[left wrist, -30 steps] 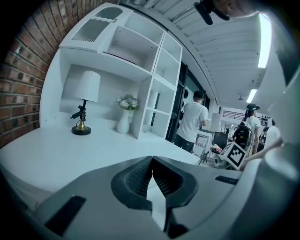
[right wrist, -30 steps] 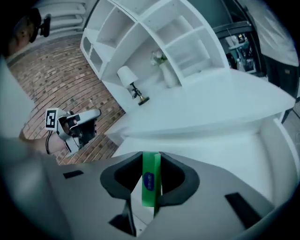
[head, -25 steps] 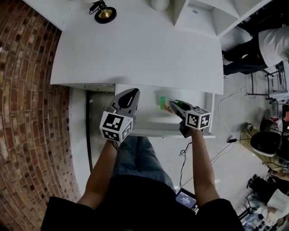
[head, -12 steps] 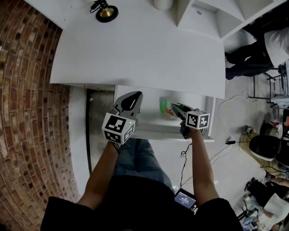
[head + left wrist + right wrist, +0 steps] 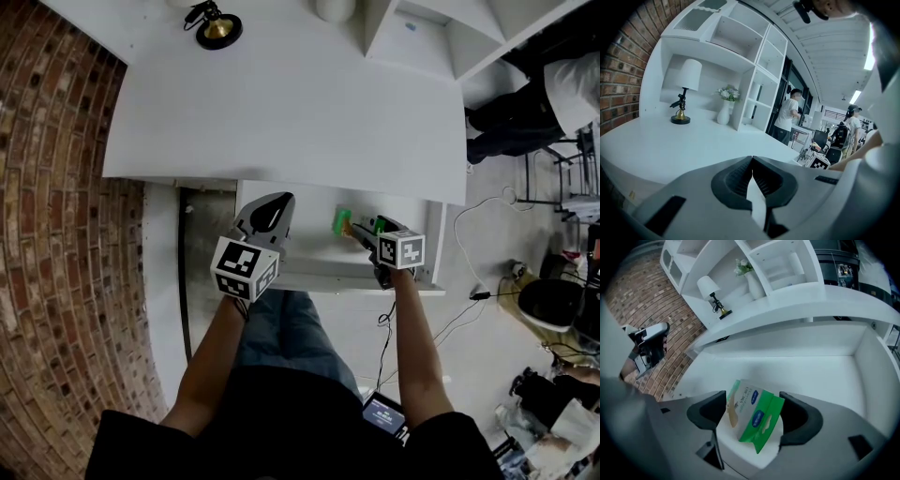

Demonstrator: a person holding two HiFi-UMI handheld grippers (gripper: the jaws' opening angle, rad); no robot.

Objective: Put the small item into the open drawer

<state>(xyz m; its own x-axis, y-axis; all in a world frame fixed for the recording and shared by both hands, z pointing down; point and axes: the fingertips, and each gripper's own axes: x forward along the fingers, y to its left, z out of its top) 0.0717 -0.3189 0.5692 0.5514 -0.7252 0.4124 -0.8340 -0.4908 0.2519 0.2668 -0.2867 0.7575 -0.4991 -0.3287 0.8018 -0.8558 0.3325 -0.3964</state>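
smooth white drawer [image 5: 811, 376] under flat green packet [image 5: 757, 416]

You are opening right gripper [image 5: 753, 397] jaws; green-and-white packet [image 5: 757, 420] is leaning tilted between them, over open white drawer [image 5: 825, 371]. Lamp [image 5: 708, 287] and vase [image 5: 752, 282] are standing on desk [image 5: 811, 296] above drawer; brick wall [image 5: 656, 291] is showing beyond lamp.

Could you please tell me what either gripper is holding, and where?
Nothing is gripped: the jaws of the right gripper are opening, with the green packet tilted loose between them; the left gripper is shut and empty.
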